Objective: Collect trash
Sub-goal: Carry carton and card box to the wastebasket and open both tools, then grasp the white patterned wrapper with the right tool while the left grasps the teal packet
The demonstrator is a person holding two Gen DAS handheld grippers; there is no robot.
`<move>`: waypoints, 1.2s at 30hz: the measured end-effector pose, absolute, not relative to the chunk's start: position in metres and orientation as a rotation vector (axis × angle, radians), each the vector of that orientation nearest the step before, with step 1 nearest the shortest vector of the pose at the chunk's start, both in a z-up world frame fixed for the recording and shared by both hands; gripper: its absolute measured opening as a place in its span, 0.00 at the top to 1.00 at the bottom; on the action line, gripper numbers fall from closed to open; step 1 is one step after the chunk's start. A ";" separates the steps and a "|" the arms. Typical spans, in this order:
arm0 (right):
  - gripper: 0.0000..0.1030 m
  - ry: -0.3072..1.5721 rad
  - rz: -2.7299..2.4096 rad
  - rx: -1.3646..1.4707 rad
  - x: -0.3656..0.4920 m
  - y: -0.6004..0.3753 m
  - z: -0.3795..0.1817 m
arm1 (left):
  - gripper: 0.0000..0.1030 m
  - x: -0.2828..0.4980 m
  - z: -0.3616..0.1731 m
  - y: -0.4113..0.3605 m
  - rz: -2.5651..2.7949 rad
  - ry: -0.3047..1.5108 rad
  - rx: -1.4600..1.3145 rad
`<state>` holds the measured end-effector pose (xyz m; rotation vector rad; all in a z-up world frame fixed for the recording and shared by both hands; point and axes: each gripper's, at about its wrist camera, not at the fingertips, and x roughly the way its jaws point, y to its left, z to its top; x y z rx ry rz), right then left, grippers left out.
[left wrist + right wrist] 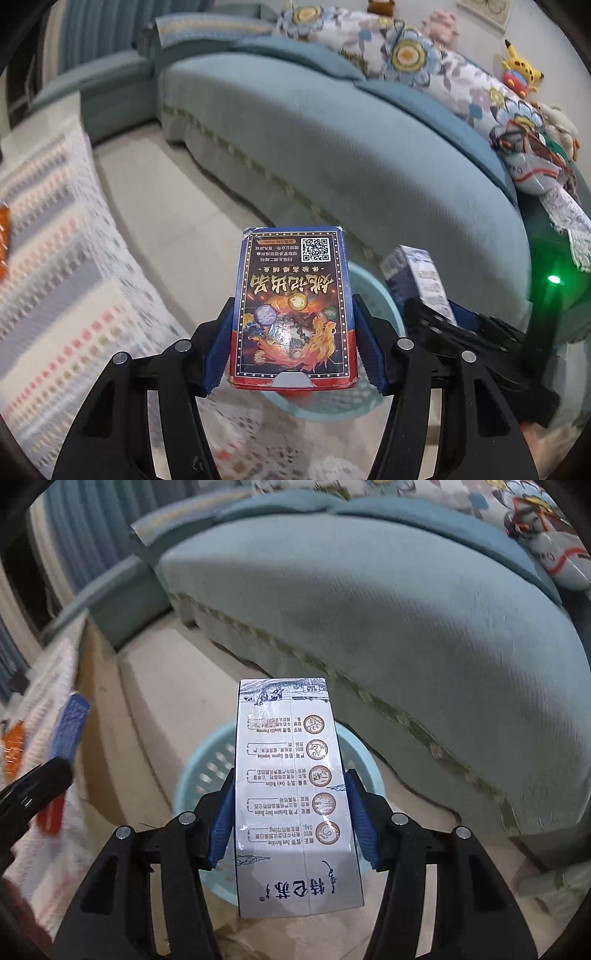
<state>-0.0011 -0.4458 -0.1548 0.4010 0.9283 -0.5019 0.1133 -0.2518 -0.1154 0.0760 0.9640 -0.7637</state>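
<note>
My left gripper [293,325] is shut on a blue and red card box [291,310] with a QR code, held in the air over the light blue trash basket [373,295] on the floor. My right gripper [291,805] is shut on a white milk carton [291,786] with blue print, held above the same basket [207,771]. The carton also shows in the left wrist view [417,280], at the right. The card box shows at the left edge of the right wrist view [70,727].
A teal sofa [332,147] with floral cushions [406,55] and plush toys [521,70] fills the back and right. A table with a knitted striped cloth [55,258] is at the left, with an orange wrapper [13,749] on it. Beige floor [177,192] lies between.
</note>
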 end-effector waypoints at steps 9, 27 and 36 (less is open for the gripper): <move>0.48 1.010 -0.513 0.482 0.012 -0.451 -0.194 | 0.36 0.120 -0.137 -0.259 -0.763 1.010 0.069; 0.48 0.795 -0.251 0.345 0.026 -0.346 -0.084 | 0.36 0.122 -0.065 -0.151 -0.648 0.849 -0.014; 0.48 0.688 0.006 0.200 0.079 -0.202 -0.029 | 0.33 0.139 -0.015 0.017 -0.343 0.687 -0.075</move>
